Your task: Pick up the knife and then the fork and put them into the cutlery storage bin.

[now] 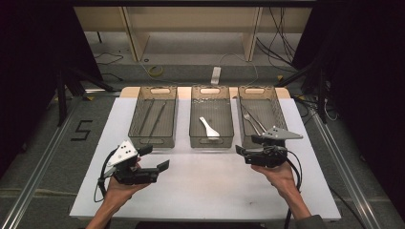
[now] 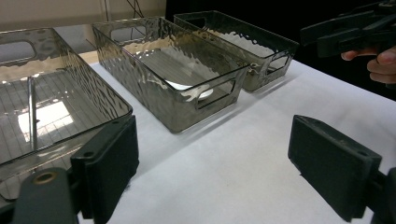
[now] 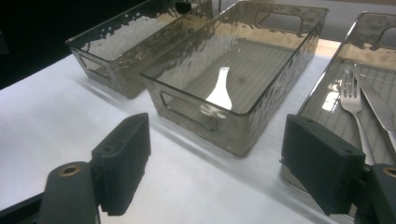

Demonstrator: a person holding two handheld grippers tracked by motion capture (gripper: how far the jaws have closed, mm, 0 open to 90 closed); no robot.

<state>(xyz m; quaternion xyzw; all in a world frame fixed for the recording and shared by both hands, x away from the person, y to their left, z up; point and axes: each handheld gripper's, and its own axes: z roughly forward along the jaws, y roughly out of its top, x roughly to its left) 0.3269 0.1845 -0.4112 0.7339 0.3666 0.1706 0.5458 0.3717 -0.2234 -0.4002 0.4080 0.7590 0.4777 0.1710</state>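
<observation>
Overhead, both grippers' fingers point(image 1: 165, 165) gape empty; right gripper view reveals fork point(image 3: 353, 102).

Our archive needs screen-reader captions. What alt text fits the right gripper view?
Two open black fingers frame a white table bearing three smoky clear bins. The middle bin holds a white spoon; the bin at right holds a metal fork.

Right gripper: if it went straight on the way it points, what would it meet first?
Probably the near wall of the middle smoky clear plastic bin holding a white spoon; the right gripper stands open, empty. Depth is uncertain.
</observation>
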